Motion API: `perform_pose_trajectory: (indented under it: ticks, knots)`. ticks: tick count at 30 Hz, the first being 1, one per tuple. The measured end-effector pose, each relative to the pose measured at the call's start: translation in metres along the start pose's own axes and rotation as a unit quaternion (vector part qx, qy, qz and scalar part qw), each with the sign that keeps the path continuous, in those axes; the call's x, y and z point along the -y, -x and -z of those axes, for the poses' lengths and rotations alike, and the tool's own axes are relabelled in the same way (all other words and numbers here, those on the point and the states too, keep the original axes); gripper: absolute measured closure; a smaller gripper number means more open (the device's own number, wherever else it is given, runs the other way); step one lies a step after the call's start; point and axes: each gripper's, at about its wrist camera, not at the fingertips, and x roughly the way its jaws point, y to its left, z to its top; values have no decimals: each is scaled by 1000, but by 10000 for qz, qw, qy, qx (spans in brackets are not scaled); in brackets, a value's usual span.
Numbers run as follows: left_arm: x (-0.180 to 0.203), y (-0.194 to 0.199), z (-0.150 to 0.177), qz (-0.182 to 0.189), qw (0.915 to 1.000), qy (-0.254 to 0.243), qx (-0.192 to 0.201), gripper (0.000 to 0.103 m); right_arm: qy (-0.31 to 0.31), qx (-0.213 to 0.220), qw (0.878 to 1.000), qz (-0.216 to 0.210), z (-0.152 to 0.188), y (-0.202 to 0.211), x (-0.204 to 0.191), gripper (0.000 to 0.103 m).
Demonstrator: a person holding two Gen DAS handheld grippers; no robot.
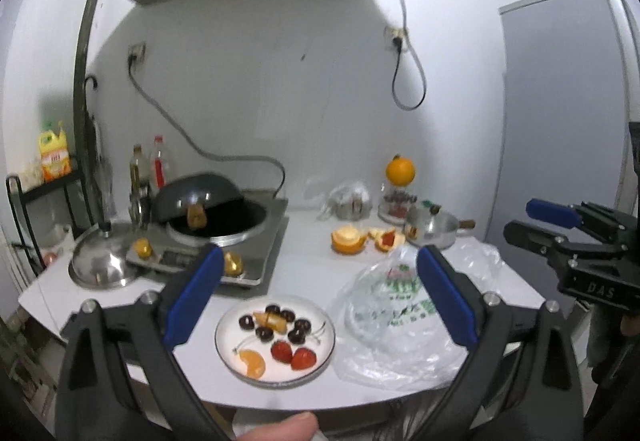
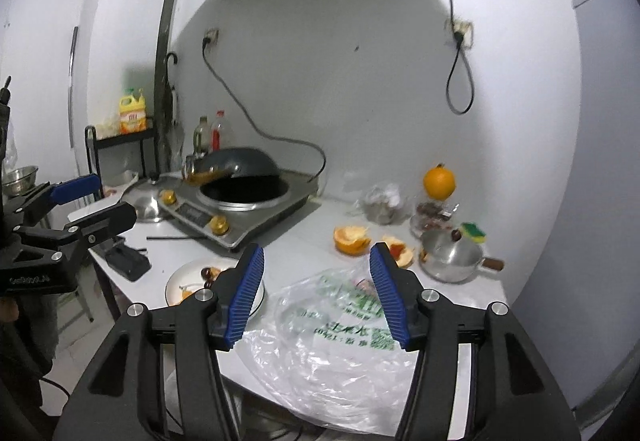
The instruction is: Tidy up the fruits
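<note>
White porcelain carries the sorted fruit: a plate, at the lower centre of the left wrist view, holds dark cherries, two strawberries and an orange segment. To its right on the pale desk a crumpled plastic bag is spread. Behind, in the middle right of the frame, an opened orange peel and a second peel piece are seen, with a whole orange perched on a jar beyond them and a small lidded pot beside.

Both tools are held above the near edge of the desk, clear of everything. The left tool is released, jaws spread wide, nothing between them. The right tool is likewise parted and empty, the bag merely seen through its gap.

A pause between placements is judged to be in hand, with the plate largely arranged. For the next move, a choice of the remaining fruit is called for, probably the whole orange, and a long forward reach over the bag and peels without disturbing the plate
</note>
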Motion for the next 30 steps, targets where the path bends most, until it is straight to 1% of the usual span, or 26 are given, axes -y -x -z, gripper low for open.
perform_pose_trajectory:
  ticks: [4, 8, 15, 18, 22, 30]
  knots:
    - [13, 18, -18, 112, 9994, -149, 285, 5, 12, 239, 9997, 110, -9, 20, 4, 44]
    - [24, 34, -32, 106, 9979, -233, 588, 5, 41, 540, 9983, 213, -19, 41, 7, 44]
    - [37, 50, -52, 171, 9958, -340, 829, 5, 64, 903, 9953, 355, -35, 64, 11, 44]
    - [40, 58, -61, 218, 9948, -344, 937, 5, 80, 1005, 9942, 378, -39, 72, 12, 44]
    - [43, 65, -68, 169, 9939, -376, 1026, 5, 62, 1075, 9935, 378, -43, 75, 13, 44]
    - [44, 68, -68, 160, 9936, -395, 1049, 5, 45, 1089, 9933, 382, -41, 78, 13, 44]
